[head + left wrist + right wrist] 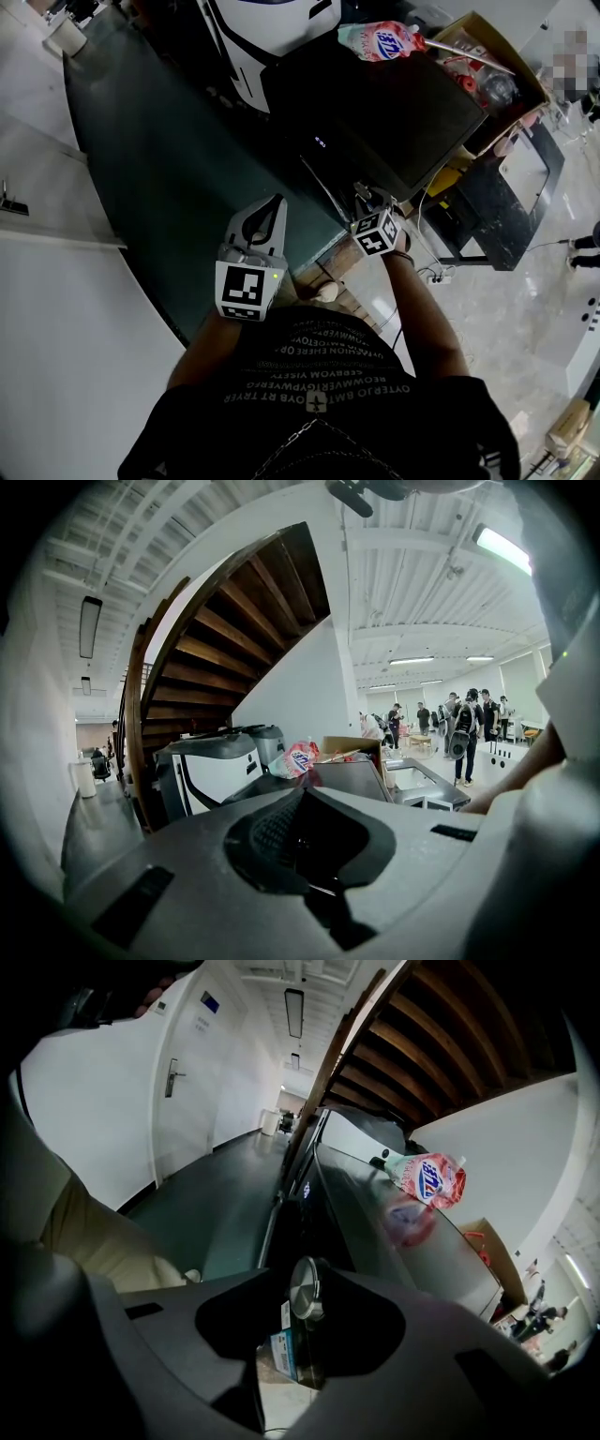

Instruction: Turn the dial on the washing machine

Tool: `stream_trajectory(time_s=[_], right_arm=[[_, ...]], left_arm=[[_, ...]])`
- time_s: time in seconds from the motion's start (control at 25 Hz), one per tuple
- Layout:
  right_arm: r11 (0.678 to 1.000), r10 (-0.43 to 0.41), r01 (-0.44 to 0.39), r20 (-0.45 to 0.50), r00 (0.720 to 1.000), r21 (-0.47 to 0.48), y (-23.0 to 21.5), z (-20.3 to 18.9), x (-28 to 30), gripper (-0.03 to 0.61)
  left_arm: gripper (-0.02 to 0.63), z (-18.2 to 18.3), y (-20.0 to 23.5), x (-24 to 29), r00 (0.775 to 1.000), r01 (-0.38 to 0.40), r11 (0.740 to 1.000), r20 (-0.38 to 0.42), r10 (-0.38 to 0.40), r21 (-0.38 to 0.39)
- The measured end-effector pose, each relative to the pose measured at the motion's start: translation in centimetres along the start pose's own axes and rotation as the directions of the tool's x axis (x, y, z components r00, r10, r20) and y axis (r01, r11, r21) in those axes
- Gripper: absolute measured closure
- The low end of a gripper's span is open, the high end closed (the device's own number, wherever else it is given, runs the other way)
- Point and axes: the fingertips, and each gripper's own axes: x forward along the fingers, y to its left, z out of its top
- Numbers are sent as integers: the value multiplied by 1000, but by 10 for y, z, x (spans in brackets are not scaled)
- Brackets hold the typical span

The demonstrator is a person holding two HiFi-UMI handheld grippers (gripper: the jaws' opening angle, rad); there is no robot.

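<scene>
Two grippers at the washer (375,112), one round the dial (302,1288)
Left gripper (276,204) hung clenched on nothing, clear of the washer's left side. Right gripper (366,195) was released, jaws loose either side of the silver dial on the front panel. Detergent pouch (380,42) lay on the far top edge.

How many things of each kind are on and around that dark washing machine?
Washing machine: 1
Silver dial: 1
Pink detergent pouch: 1
Cardboard box: 1
White machine behind: 1
Handheld grippers: 2, the left gripper and the right gripper
Total: 7
</scene>
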Motion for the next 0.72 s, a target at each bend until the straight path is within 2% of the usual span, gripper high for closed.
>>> stream_trajectory(time_s=[0.36, 0.72], right_arm=[[1000, 2, -2, 1, 1000, -4, -1, 13, 8, 426], [1000, 4, -4, -17, 1000, 6, 3, 5, 12, 416]], left_arm=[[607, -3, 0, -8, 1000, -8, 1000, -6, 8, 7], [607, -3, 5, -10, 1000, -20, 1000, -4, 20, 4]])
